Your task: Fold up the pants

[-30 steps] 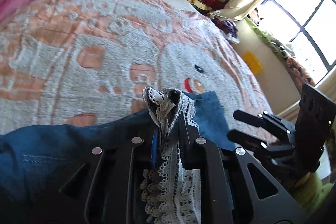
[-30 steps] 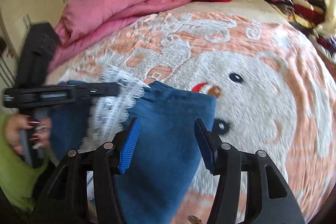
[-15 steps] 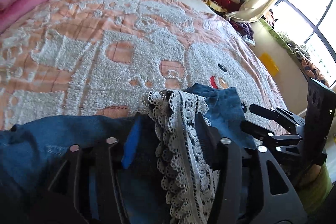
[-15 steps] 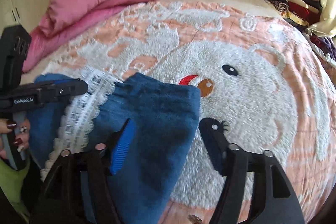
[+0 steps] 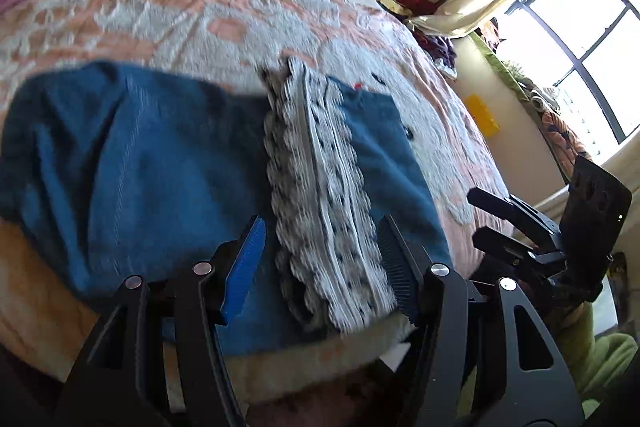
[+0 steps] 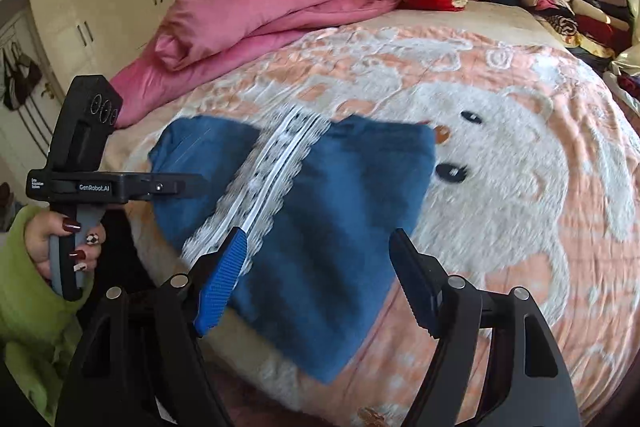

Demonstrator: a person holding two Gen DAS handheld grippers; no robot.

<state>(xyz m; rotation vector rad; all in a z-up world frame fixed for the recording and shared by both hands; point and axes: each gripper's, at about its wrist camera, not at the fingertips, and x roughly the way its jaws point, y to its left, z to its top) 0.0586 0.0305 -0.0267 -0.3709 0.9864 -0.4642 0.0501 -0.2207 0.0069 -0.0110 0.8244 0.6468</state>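
Left gripper (image 5: 322, 259) jaws spread, empty. Right gripper (image 6: 320, 277) likewise. Pants (image 6: 320, 207) just ahead of both, flat on bed (image 6: 500, 155), lace band (image 5: 320, 195) across. Judged soft, limp denim, moderate weight; best pinched at thick corners.

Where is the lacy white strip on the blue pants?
The white lace trim runs across the middle of the folded blue pants near the bed's front edge, on the bear blanket, just ahead of the open left gripper.
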